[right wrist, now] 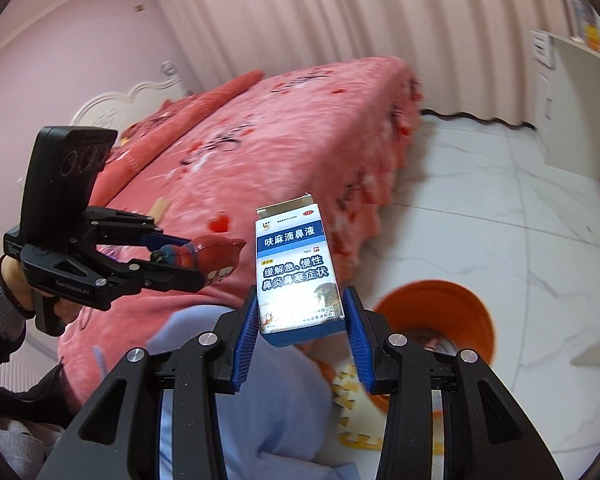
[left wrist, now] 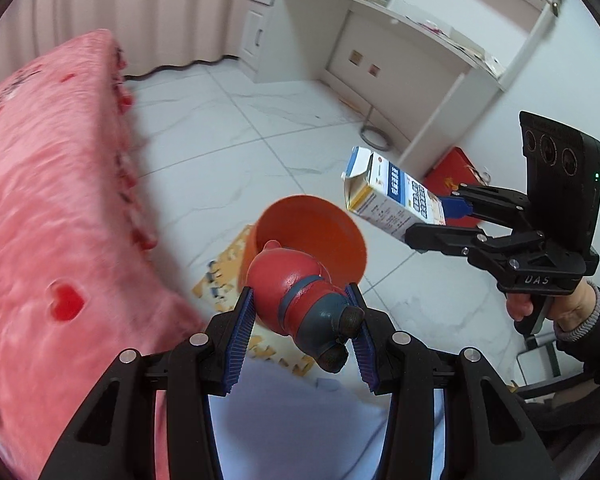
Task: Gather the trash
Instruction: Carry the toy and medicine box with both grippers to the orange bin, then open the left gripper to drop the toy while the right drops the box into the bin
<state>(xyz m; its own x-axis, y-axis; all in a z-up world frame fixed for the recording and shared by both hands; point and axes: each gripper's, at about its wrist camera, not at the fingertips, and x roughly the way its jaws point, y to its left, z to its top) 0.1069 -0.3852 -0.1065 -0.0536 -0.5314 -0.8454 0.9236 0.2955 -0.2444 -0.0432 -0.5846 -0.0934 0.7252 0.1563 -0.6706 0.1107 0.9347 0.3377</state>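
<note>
Here, the left hand-held gripper (left wrist: 302,312) is clamped on a red-and-blue toy figure (left wrist: 296,300) above the orange bin (left wrist: 312,232), while at three o'clock the right hand-held gripper (left wrist: 428,222) is clamped on a medicine box (left wrist: 392,196) over the white floor (left wrist: 240,140).

Black grippers (left wrist: 304,320), blue-ribbed jaws, seemingly grey cuffs (left wrist: 584,320).
</note>
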